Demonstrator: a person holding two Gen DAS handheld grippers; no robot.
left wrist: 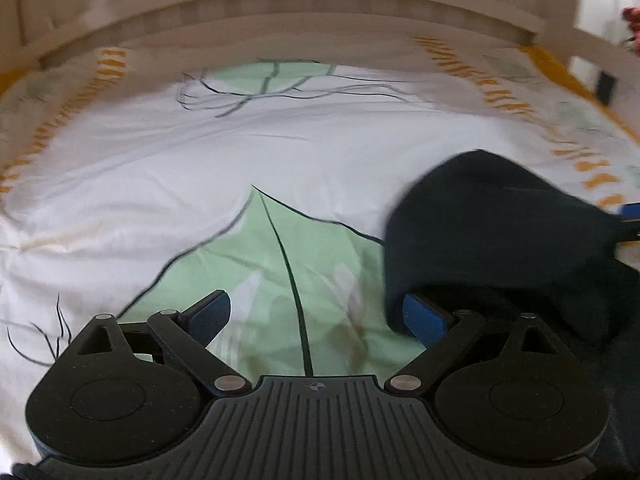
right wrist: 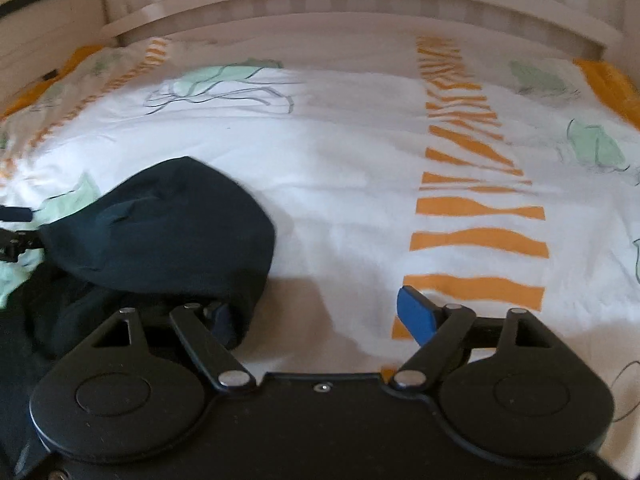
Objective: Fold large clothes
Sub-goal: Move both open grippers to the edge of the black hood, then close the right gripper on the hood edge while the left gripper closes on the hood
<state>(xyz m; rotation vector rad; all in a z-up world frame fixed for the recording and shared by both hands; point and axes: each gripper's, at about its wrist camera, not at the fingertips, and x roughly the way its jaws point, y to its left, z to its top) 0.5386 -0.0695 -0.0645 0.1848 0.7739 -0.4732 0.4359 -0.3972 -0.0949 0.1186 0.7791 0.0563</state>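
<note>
A dark navy garment [left wrist: 500, 240] lies bunched on the bed at the right of the left wrist view, and the same garment [right wrist: 160, 228] sits at the left of the right wrist view. My left gripper [left wrist: 318, 318] stands wide open over a green leaf print. The cloth drapes over its right finger [left wrist: 424, 320], and its left finger [left wrist: 212, 316] is bare. My right gripper [right wrist: 318, 318] is also wide open. Its left finger [right wrist: 220, 320] is half hidden under the garment's edge, and its right finger [right wrist: 416, 316] is free above the white cover. Neither gripper has cloth pinched between its pads.
The bed cover [right wrist: 340, 184] is white with green leaves and an orange striped band [right wrist: 476, 216]. A pale slatted headboard [left wrist: 280, 4] runs along the far side. A part of the other gripper shows at the frame edge [left wrist: 630, 224], [right wrist: 16, 240].
</note>
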